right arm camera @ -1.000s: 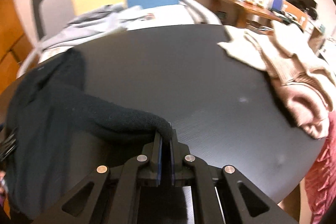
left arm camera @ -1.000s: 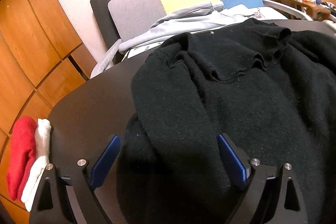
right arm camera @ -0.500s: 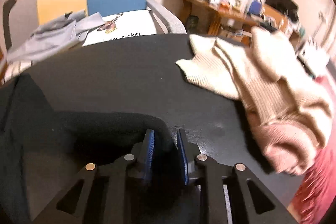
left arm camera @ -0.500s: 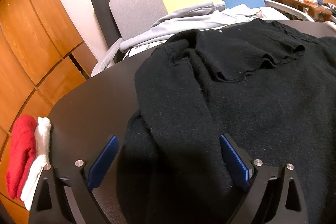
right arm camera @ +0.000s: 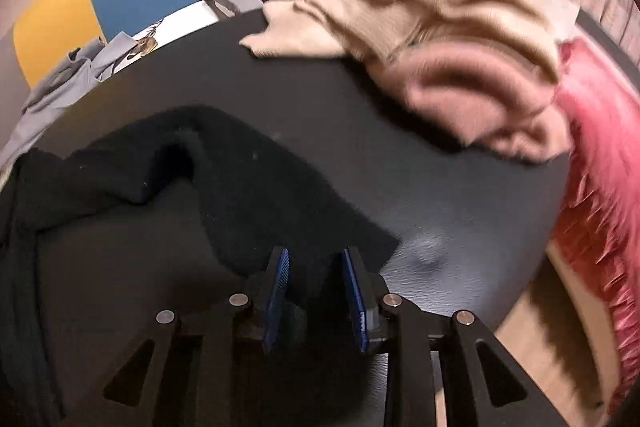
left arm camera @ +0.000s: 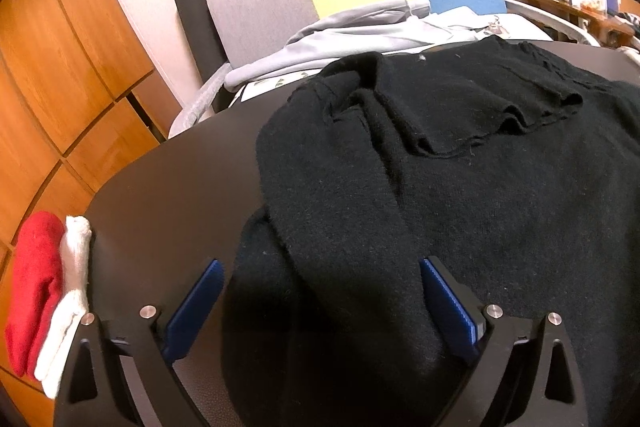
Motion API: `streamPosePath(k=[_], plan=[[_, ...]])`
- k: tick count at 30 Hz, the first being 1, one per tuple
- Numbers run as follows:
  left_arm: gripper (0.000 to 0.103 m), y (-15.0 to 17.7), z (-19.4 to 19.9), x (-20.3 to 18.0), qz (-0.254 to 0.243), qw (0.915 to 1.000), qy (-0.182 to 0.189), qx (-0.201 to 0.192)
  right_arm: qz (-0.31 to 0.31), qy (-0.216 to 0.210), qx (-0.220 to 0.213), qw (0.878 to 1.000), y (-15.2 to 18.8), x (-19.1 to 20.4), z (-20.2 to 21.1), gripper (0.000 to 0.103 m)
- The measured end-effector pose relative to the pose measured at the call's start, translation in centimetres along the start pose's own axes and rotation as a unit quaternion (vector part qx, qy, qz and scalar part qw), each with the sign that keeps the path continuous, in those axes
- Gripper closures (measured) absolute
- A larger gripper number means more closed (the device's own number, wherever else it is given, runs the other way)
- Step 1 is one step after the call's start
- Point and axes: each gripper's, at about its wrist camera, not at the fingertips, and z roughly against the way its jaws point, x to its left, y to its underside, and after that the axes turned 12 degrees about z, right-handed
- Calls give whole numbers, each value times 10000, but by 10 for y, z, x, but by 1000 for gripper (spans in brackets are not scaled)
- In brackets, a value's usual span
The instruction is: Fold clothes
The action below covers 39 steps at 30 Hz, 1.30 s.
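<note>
The black sweater (left arm camera: 460,195) lay spread on the dark table (left arm camera: 168,195). The left gripper (left arm camera: 320,291) hovered with jaws wide apart over its hem. The right gripper (right arm camera: 316,279), jaws parted, straddled the sleeve (right arm camera: 256,195) running toward ten o'clock.

Black sweater (left arm camera: 460,195): matt, fuzzy knit cloth. Worktop (left arm camera: 172,195): dark, smooth, faint sheen. Tongs (left arm camera: 320,303): matt black plastic with ribbed blue pads and bright metal pins. Cream sweater (right arm camera: 420,7): ribbed knit. Cabinet (left arm camera: 60,67): smooth varnished wood.
</note>
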Motion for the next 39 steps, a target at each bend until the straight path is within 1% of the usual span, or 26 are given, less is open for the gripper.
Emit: streamPosePath(k=[1, 2, 4, 7, 8, 9, 10, 13, 15, 17, 19, 20, 22, 24, 26, 28, 31, 33, 34, 35, 36, 37, 38, 39], plan=[[4, 0, 0, 0, -3, 10000, -1, -3, 141, 147, -30, 9998, -4, 2, -5, 82], [4, 0, -1, 1, 11, 10000, 12, 3, 282, 295, -61, 9991, -8, 4, -9, 89], [3, 0, -2, 3, 64, 10000, 53, 27, 542, 585, -114, 9968, -17, 7, -19, 89], [1, 0, -5, 7, 164, 9998, 121, 79, 595, 952, -90, 9936, -33, -2, -30, 89], [1, 0, -5, 7, 192, 9997, 134, 94, 612, 1075, -82, 9923, -38, -5, -34, 87], [0, 0, -6, 8, 205, 9996, 138, 99, 629, 1197, -74, 9908, -43, -8, -37, 80], [0, 0, -6, 8, 217, 9996, 142, 104, 647, 1319, -66, 9891, -49, -11, -41, 76], [0, 1, -5, 6, 176, 9998, 86, 67, 682, 1674, -37, 9835, -64, -19, -51, 75], [0, 2, -4, 5, 143, 9999, 45, 36, 521, 1774, -32, 9828, -68, -16, -43, 75], [0, 3, -3, 4, 129, 9999, 24, 15, 182, 1469, -664, 9867, -66, -3, -15, 75], [0, 3, -3, 6, 144, 9999, 39, 24, 145, 640, -1139, 9913, -66, 24, 4, 75], [0, 3, -4, 6, 153, 9999, 49, 31, 294, 347, -1162, 9922, -68, 43, 6, 75], [0, 2, -4, 7, 178, 9998, 78, 53, 726, -4, -1101, 9913, -74, 79, 4, 75], [0, 2, -5, 8, 199, 9997, 102, 70, 1052, -264, -939, 9897, -79, 110, -6, 75], [0, 2, -5, 9, 218, 9997, 122, 81, 1183, -280, -638, 9905, -77, 130, -19, 75], [0, 1, -5, 9, 233, 9996, 137, 90, 1136, -173, -255, 9931, -72, 132, -36, 75], [0, 1, -5, 8, 197, 9997, 95, 89, 1005, -135, -274, 9945, -56, 112, -41, 75], [0, -3, -2, 4, 59, 9999, -60, 98, 876, -110, -277, 9957, -50, 98, -35, 75], [1, -7, 2, 0, -99, 9998, -178, 44, 799, -133, -303, 9963, -46, 91, -31, 75], [2, -13, 9, -7, -268, 9991, -288, -128, 687, -283, -437, 9963, -41, 84, -22, 75], [3, -22, 21, -14, -341, 9979, -308, -461, 667, -277, -554, 9959, -39, 81, -17, 75], [3, -33, 35, -22, -388, 9949, -285, -889, 647, -270, -670, 9953, -37, 78, -12, 74], [3, -47, 48, -34, -471, 9911, -161, -1238, 633, -264, -766, 9947, -36, 76, -8, 74], [3, -60, 55, -48, -589, 9882, 48, -1414, 647, -260, -769, 9946, -36, 75, -9, 74]])
